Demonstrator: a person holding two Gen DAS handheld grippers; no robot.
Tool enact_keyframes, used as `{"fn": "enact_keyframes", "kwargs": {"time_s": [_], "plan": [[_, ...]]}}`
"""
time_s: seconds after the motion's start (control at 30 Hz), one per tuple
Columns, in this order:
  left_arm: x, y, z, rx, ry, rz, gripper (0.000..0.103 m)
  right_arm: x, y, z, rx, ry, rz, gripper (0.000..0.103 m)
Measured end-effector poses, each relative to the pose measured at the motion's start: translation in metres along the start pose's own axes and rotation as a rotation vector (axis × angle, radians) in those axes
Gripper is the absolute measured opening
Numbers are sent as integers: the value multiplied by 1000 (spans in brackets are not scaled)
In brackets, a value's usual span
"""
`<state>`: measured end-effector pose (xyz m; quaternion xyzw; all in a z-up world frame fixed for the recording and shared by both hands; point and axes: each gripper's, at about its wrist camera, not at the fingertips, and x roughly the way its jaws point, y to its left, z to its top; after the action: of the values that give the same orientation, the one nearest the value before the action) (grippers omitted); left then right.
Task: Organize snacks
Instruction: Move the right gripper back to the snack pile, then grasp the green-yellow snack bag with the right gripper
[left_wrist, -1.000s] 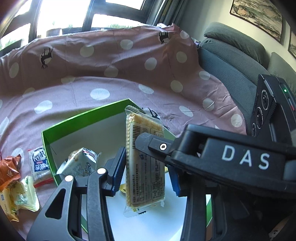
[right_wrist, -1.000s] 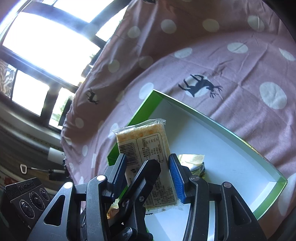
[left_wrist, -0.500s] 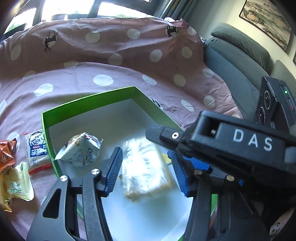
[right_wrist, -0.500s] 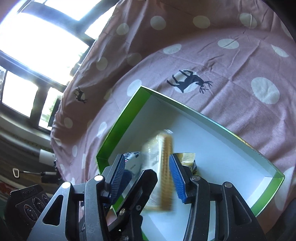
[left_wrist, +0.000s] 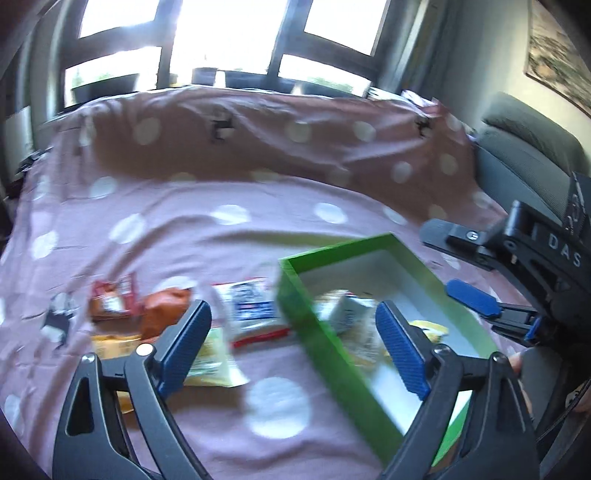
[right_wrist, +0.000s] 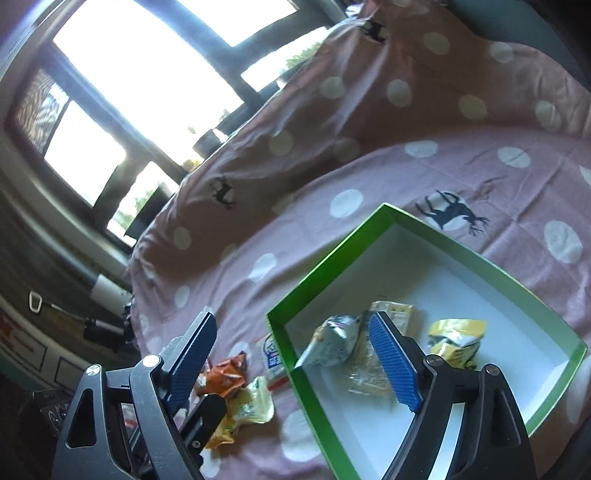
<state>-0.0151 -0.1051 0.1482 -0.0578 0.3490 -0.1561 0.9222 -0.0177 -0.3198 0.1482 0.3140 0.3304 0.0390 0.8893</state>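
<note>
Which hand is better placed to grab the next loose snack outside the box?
Left: its open tool faces the loose packets, like the orange crinkly packet; the right tool straddles the green cardboard box wall.

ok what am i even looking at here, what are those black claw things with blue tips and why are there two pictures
Those claws are two hand-held grippers, one in each of a person's hands; no robot arm is involved. Each carries a wide-angle camera looking along its fingers, which gives one picture per gripper.

The left gripper and the right gripper both stand open and hold nothing; their jaws have just been opening.

Below is a pink cloth with white dots. On it sits a shallow green cardboard box with a white inside, holding a clear-wrapped cracker pack, a white pouch and a yellow packet. Outside the box lie an orange snack bag and a few more packets, blurred in the left view.
</note>
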Motion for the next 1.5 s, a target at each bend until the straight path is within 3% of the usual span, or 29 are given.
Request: {"fn": "enact_keyframes", "kwargs": {"time_s": [0.2,0.33,0.6,0.97,1.07,1.17,1.3,1.5], "plan": [[-10,73,-18,-144,-2,121,93,28,52,-20,-146,48,37,88],[-13,103,-26,-185,-21,249,93,52,75,-36,-205,104,96,89],[-1,147,-35,-307,80,277,93,93,90,-62,-231,252,65,89],[25,149,-46,-303,227,239,91,135,86,-87,-204,456,28,89],[28,138,-45,-284,214,180,84,138,84,-89,-206,467,19,88],[33,121,-42,-237,214,103,70,140,81,-88,-205,478,40,81],[51,104,-44,-197,257,36,57,147,76,-90,-189,510,49,74],[77,99,-46,-190,308,52,57,165,71,-95,-173,560,36,75]]}}
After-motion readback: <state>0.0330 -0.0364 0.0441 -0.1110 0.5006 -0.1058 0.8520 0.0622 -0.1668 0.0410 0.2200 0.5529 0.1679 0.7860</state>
